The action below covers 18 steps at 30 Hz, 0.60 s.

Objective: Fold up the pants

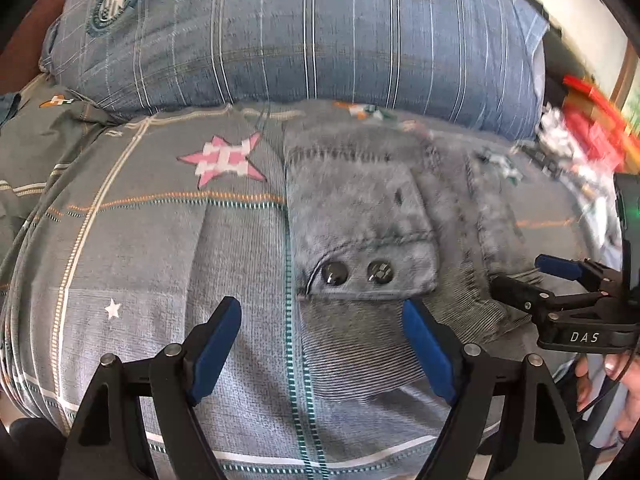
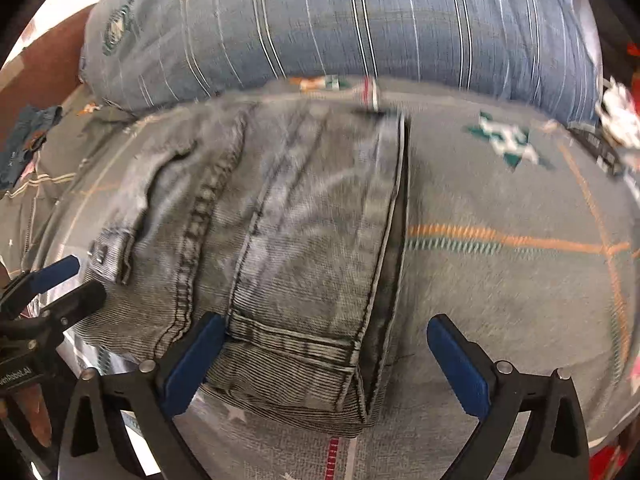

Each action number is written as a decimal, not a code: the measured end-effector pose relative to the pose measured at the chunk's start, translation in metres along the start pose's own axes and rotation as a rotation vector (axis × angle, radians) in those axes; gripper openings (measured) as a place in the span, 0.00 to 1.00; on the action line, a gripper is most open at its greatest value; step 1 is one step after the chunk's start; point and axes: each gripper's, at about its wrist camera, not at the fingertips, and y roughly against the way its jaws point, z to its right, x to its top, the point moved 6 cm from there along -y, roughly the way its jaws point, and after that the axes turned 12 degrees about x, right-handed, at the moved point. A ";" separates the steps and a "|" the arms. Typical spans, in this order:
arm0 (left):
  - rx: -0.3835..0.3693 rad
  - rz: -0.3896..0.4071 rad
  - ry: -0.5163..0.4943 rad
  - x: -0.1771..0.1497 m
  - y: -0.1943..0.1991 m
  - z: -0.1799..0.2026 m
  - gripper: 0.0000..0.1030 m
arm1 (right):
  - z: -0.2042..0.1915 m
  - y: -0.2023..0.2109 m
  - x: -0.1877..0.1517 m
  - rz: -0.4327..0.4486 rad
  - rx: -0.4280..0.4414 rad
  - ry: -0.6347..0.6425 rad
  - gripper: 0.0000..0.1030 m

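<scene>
Grey denim pants (image 1: 360, 208) lie folded in a compact bundle on the patterned bed cover (image 1: 160, 240). In the left wrist view the waistband with two metal buttons (image 1: 356, 272) faces me. My left gripper (image 1: 322, 320) is open and empty, just in front of the waistband's near edge. In the right wrist view the pants (image 2: 280, 220) show a folded leg hem at the near edge. My right gripper (image 2: 324, 336) is open and straddles that hem without gripping it. The right gripper also shows in the left wrist view (image 1: 532, 276), the left in the right wrist view (image 2: 80, 280).
A large blue striped pillow (image 1: 320, 32) lies behind the pants. Red and white items (image 1: 580, 132) sit at the bed's right side. A small blue cloth (image 2: 28, 136) lies at the far left. The grey bed cover (image 2: 520, 240) spreads right of the pants.
</scene>
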 end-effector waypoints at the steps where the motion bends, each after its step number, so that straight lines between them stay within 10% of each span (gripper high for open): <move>1: 0.003 0.020 0.005 0.001 0.004 -0.001 0.81 | -0.001 0.006 0.007 0.017 0.009 0.002 0.99; 5: 0.009 -0.022 -0.068 -0.012 -0.011 0.012 0.82 | -0.008 0.028 0.048 0.095 0.067 -0.006 0.99; 9: -0.013 -0.027 -0.031 -0.015 -0.014 0.011 0.82 | -0.036 0.032 0.096 0.115 0.319 -0.059 0.99; 14: -0.022 -0.024 -0.041 -0.014 -0.021 0.009 0.82 | -0.048 -0.027 0.124 0.024 0.486 -0.127 0.99; 18: -0.039 -0.030 -0.040 -0.014 -0.022 0.010 0.82 | -0.026 -0.095 0.104 -0.094 0.432 -0.202 0.91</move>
